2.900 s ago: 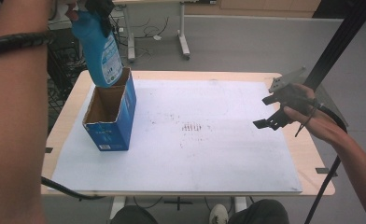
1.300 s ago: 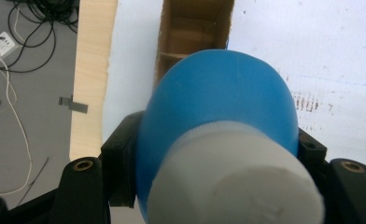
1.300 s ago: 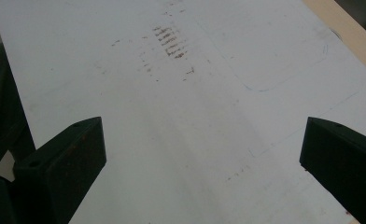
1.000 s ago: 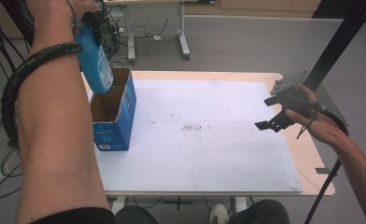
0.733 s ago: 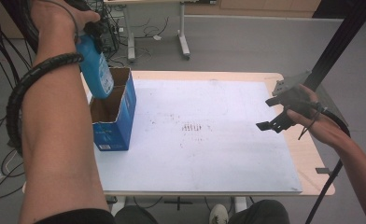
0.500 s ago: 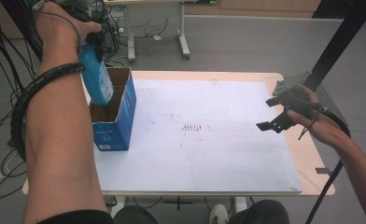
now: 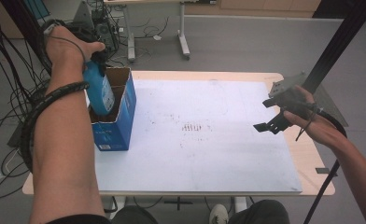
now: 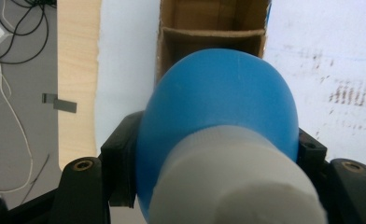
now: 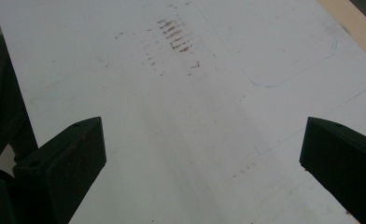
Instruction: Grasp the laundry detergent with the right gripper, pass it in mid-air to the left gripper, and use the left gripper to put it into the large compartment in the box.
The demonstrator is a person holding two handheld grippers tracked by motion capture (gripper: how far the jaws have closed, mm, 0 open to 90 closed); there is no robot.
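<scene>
While the left tool (image 7: 95, 58) stays clamped on the blue bottle (image 7: 101, 93) at its neck end, the bottle has come down since a second ago — its base now sits inside the open top of the blue cardboard box (image 7: 118, 123), where earlier it hung above the rim. In the left gripper view the bottle (image 8: 218, 112) points straight down at the box's cardboard compartment (image 8: 214, 28), jaws pressed on either side of it. Insertion looks about half done; my guess is the rest is a straight drop, then release. Right tool (image 7: 277, 114) has not moved — it hovers over the bench (image 7: 307, 158) at the right edge, jaws wide apart, holding nothing.
</scene>
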